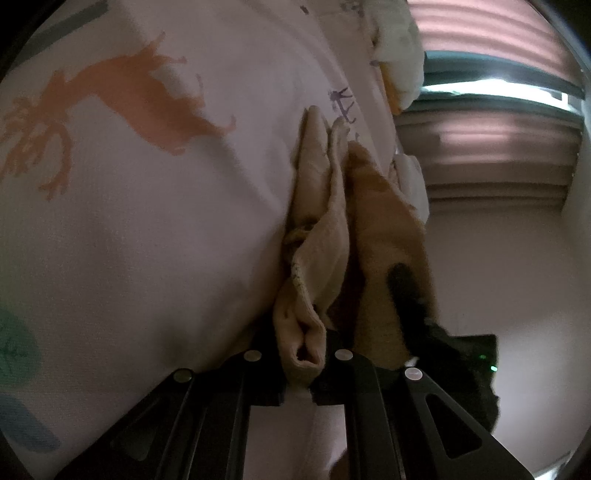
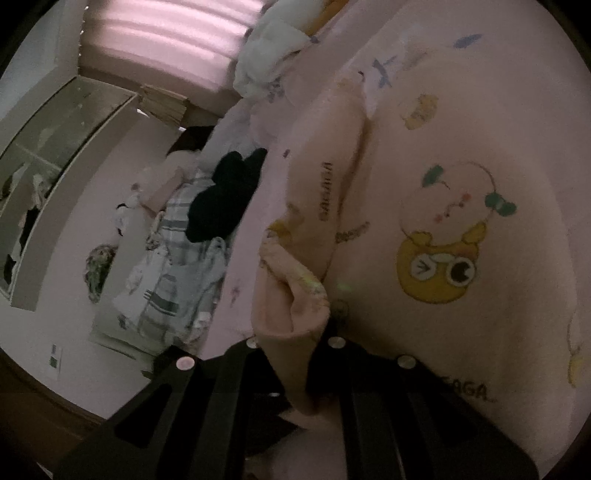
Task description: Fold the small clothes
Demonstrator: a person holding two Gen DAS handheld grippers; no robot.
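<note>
Pale pink cloth fills both views as I hold a small printed garment (image 1: 317, 229) off the bed (image 1: 147, 221), one edge in each hand. Left wrist view: my left fingers (image 1: 301, 363) are nearly closed, pinching a bunched peach-coloured fold that stands up between them, with the dinosaur-print bedsheet (image 1: 122, 107) behind and a window blind (image 1: 495, 33) beyond. Right wrist view: my right fingers (image 2: 295, 343) are clamped tight on another gathered edge of the same garment (image 2: 424, 221), whose yellow cartoon face (image 2: 436, 266) hangs broadside to the lens; a pile of clothes (image 2: 184, 266) with a black piece (image 2: 225, 192) on top lies further along the bed. To fold well, I judge both pinches must keep level and taut, so the cloth drops flat before one edge meets the other
</note>
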